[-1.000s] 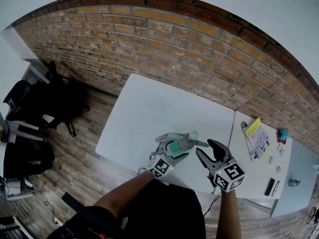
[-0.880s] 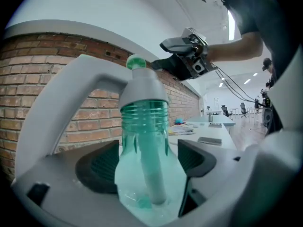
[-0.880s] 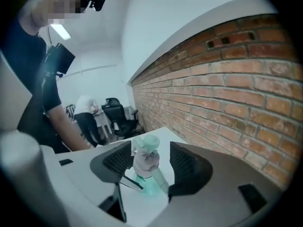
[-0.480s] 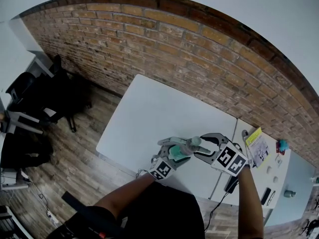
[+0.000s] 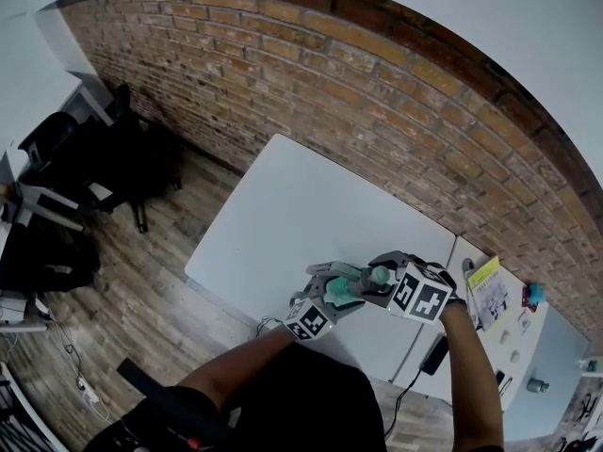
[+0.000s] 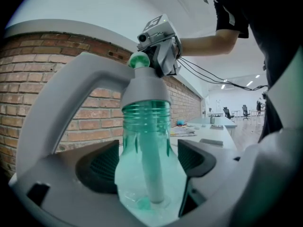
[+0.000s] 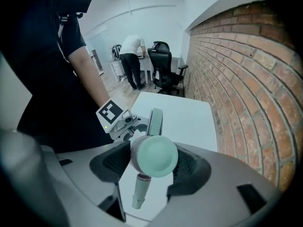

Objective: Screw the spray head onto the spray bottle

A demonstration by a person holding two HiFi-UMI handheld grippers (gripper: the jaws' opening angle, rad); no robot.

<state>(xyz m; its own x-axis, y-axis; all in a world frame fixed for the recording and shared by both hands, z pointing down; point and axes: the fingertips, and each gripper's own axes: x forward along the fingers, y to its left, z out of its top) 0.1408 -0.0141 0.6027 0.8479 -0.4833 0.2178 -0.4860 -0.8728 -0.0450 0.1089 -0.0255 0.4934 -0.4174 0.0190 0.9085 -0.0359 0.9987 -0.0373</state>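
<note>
Over the near edge of the white table (image 5: 283, 205), the right gripper (image 5: 382, 279) is now being set down onto the spray head (image 7: 154, 156). A second ago it was being held off to the side, well apart from the bottle. Its wrist has been rolled over so that the jaws are being pointed steeply downward, and they have just been opening. The head's rounded top is being straddled between them, with the ribbed dark pads just beside it and no firm pinch to be made out yet.

The spray bottle (image 6: 147, 141) is being kept clamped at its shoulder by the left gripper (image 5: 332, 282), roughly upright and unmoved. The head is already being carried on the bottle's neck, so a fresh purchase for a twist is judged to be in preparation. How far the thread is run home cannot be told.

The bottle is being shown as thin, translucent green plastic, ringed with ridges below the neck, with a pale dip tube (image 6: 152, 174) running down inside. The head is being seen as smooth, matte white-grey plastic with a mint-green domed cap and a short stubby nozzle (image 7: 141, 193) jutting out. Such a slick, round surface is likely to be slipped on unless the pads are closed squarely.
</note>
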